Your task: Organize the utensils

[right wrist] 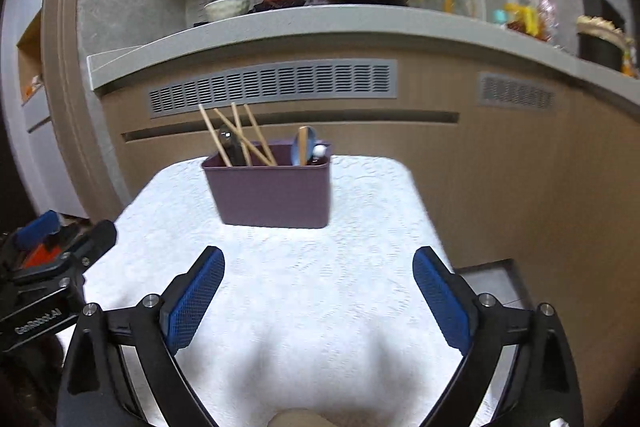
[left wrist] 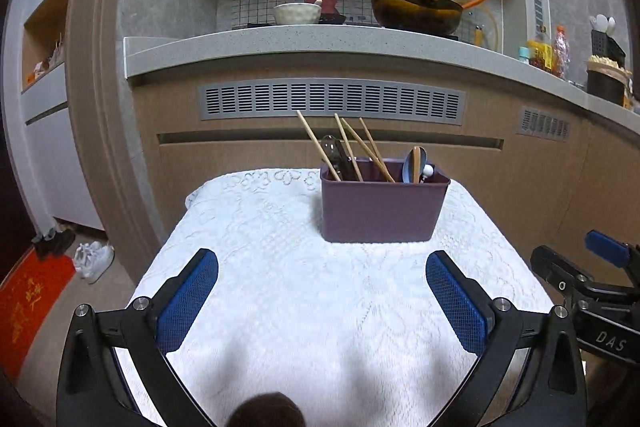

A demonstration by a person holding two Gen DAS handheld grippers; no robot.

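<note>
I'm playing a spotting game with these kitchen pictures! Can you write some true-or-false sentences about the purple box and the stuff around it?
1. The purple utensil box stands on a white lace tablecloth. True.
2. The wooden chopsticks lie flat on the cloth. False: they lean inside the box.
3. A blue spoon sits at the box's right end. True.
4. The left tool is holding a chopstick. False: it is open and empty.
5. The right tool is open, with nothing in it. True.
6. The dark wok sits on the floor. False: it is up on the counter.
</note>
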